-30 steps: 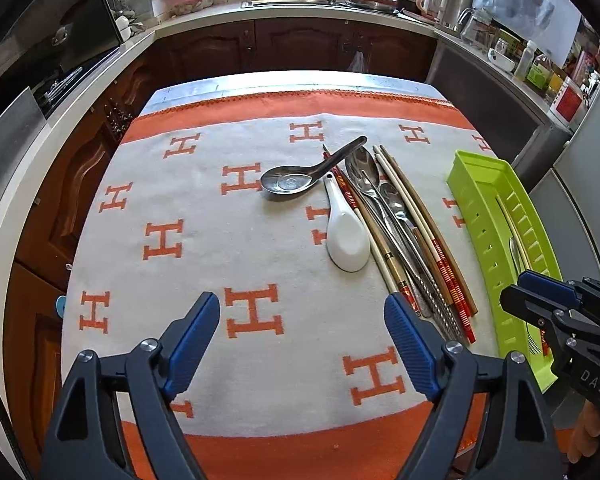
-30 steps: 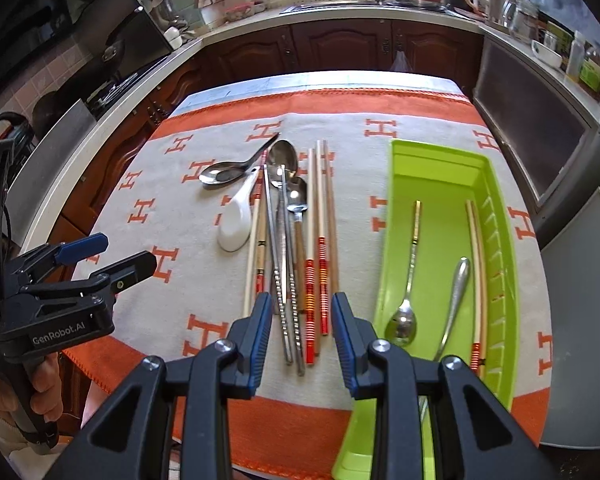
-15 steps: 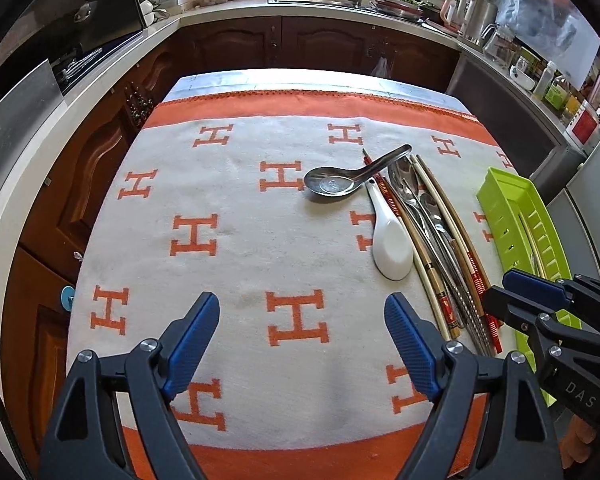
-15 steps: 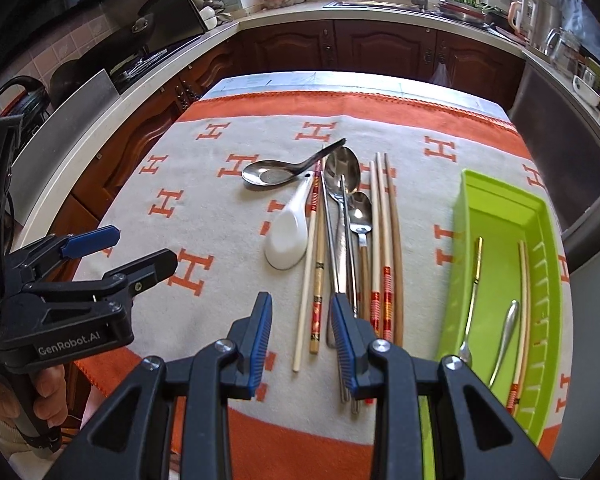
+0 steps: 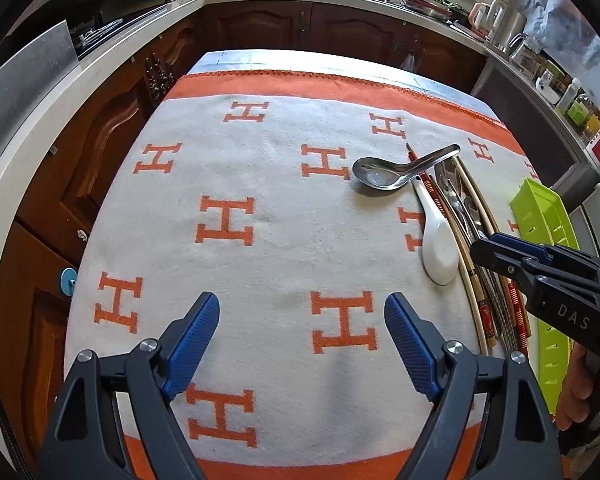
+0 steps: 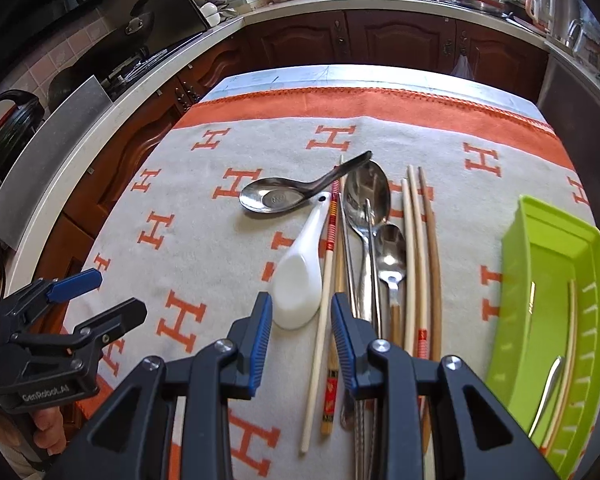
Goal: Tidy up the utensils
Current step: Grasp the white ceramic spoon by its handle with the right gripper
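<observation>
**A:** How far along is the sorting, judging from the near edge outward?

**B:** Early, I'd say. Nearest the right wrist camera, the right gripper (image 6: pixel 301 312) hangs over the orange-and-cream H-patterned cloth (image 6: pixel 204 240) on the bench, its blue pads a narrow gap apart with nothing between them. Just beyond, at about twelve o'clock from it, sits the unsorted pile.

**A:** What's in the pile?

**B:** A white ceramic soup spoon (image 6: pixel 300 280) on the pile's nine o'clock side, then pale bamboo chopsticks with red-banded ends (image 6: pixel 327 272), two long stainless steel spoons (image 6: pixel 370 208) lying bowl-away, and three plain wooden chopsticks (image 6: pixel 418 248) side by side. Farthest, at the pile's eleven o'clock, a short steel soup spoon (image 6: pixel 276 196) rests with its handle across the others.

**A:** And the container?

**B:** The lime-green slotted plastic tray (image 6: pixel 548 248) stands at roughly three o'clock of the pile, near the bench's right edge. It already holds a few pieces: a steel handle (image 6: pixel 548 388), a pale chopstick (image 6: pixel 571 320) along its right wall, and a thin gold-toned handle (the rest of the tray is cut off by the frame, so I can't count fully).

**A:** The other hand?

**B:** The left gripper (image 5: pixel 302 344) has its pads wide apart, empty, over bare cloth at nine o'clock of the pile. So most of the utensils remain on the cloth and only a few are in the tray.
</observation>
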